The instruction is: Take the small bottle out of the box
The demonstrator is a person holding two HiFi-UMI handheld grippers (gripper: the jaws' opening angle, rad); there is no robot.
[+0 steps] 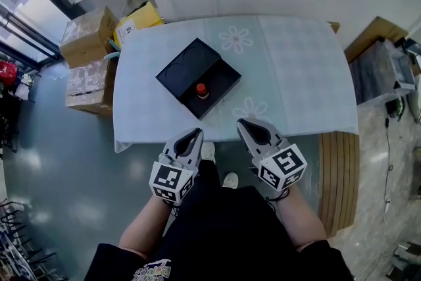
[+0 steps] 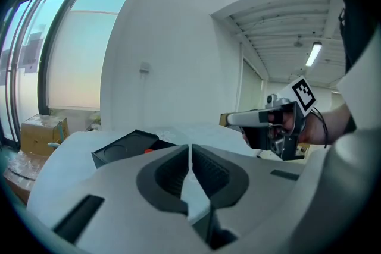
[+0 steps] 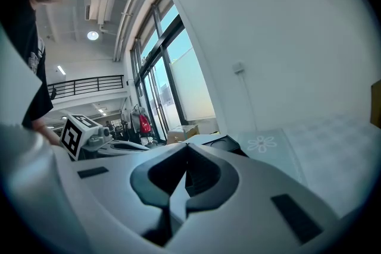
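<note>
An open black box lies in the middle of the table with its lid folded back. A small bottle with a red cap stands inside its near half. My left gripper hovers at the table's near edge, shut and empty, short of the box. My right gripper is beside it to the right, also shut with nothing in it. In the left gripper view the black box shows beyond the closed jaws, with the right gripper at the right. The right gripper view catches the box's corner.
A pale tablecloth with flower prints covers the table. Cardboard boxes are stacked on the floor at the left. A wooden bench stands at the right, and a plastic-wrapped item sits beyond it.
</note>
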